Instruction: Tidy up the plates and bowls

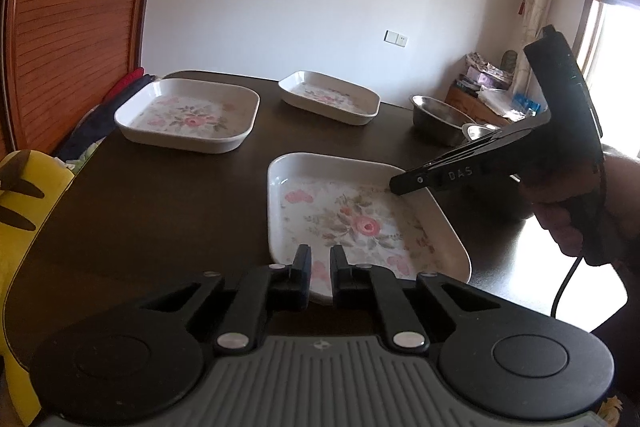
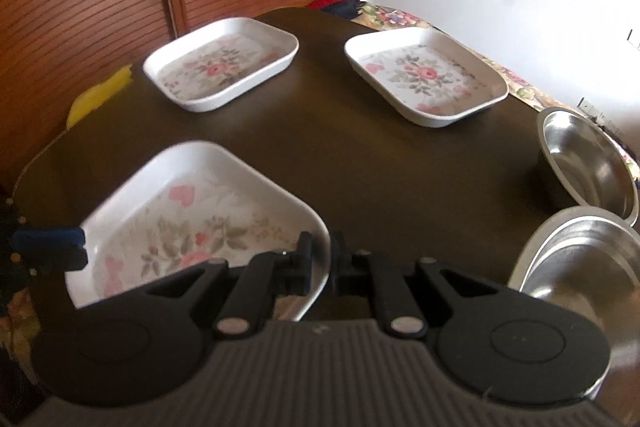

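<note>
Gripping the near floral plate (image 1: 360,223) by opposite rims, left gripper (image 1: 320,259) and right gripper (image 2: 322,247) both clamped, near edge of dark table (image 2: 360,155), two steel bowls (image 2: 588,155) at right edge.

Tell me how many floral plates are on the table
3. The nearest plate has both grippers at its rim, the far-left plate sits near the wooden doors, and the far-right plate lies beyond the steel bowls.

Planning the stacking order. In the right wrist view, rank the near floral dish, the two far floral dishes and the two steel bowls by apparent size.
1. Near floral dish, though nearness inflates it.
2. Far dishes and: alike, unranked.
3. Steel bowls and: both cropped, so unsure.
</note>
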Motion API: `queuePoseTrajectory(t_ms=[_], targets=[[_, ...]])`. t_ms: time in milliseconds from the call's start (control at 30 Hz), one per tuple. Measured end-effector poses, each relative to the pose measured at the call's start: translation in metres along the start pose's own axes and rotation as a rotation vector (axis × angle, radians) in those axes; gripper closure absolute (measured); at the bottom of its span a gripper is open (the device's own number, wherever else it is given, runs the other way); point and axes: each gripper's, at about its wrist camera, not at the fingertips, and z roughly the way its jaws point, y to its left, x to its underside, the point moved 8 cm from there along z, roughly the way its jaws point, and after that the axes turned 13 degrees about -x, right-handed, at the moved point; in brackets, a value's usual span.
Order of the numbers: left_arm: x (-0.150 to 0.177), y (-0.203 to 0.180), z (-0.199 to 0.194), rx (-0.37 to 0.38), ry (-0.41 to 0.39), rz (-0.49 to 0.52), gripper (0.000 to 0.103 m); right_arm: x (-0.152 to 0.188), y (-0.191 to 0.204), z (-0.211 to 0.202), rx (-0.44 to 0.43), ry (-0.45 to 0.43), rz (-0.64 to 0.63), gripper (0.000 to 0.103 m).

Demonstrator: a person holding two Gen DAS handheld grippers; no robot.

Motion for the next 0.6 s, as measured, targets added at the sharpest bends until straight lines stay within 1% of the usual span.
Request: queuePoseTrajectory(t_ms=[167,233,267,300,333,367,400,467,533,600], targets=[[-0.004,0.000,-0.008,0.000,-0.021,-0.008,0.062,0.002,0.000,-0.002,0.003,-0.012,0.004,0.092],[-0.008,0.000,-0.015,-0.001,-0.042,-0.006,0.060,0.001,-0.002,-0.002,0.012,-0.017,0.013,0.091],[-0.010,0.000,-0.018,-0.007,-0.054,-0.002,0.056,0.000,-0.003,-0.003,0.022,-0.021,0.014,0.088],[-0.012,0.000,-0.021,-0.016,-0.067,0.001,0.048,-0.001,-0.004,-0.004,0.030,-0.021,0.017,0.076],[-0.014,0.001,-0.023,-0.023,-0.080,0.004,0.043,-0.002,-0.005,-0.005,0.033,-0.025,0.023,0.055],[-0.016,0.002,-0.025,-0.030,-0.093,0.005,0.033,-0.003,-0.006,-0.008,0.030,-0.035,0.027,0.049],[-0.017,0.003,-0.027,-0.036,-0.103,0.006,0.026,-0.005,-0.006,-0.013,0.028,-0.056,0.028,0.047],[-0.019,0.004,-0.031,-0.047,-0.124,0.005,0.020,-0.008,-0.006,-0.021,0.026,-0.086,0.032,0.047],[-0.019,0.005,-0.034,-0.060,-0.135,0.011,0.016,-0.011,-0.004,-0.034,0.016,-0.130,0.039,0.047],[-0.020,0.007,-0.035,-0.078,-0.143,0.020,0.007,-0.013,0.000,-0.048,-0.002,-0.182,0.041,0.046]])
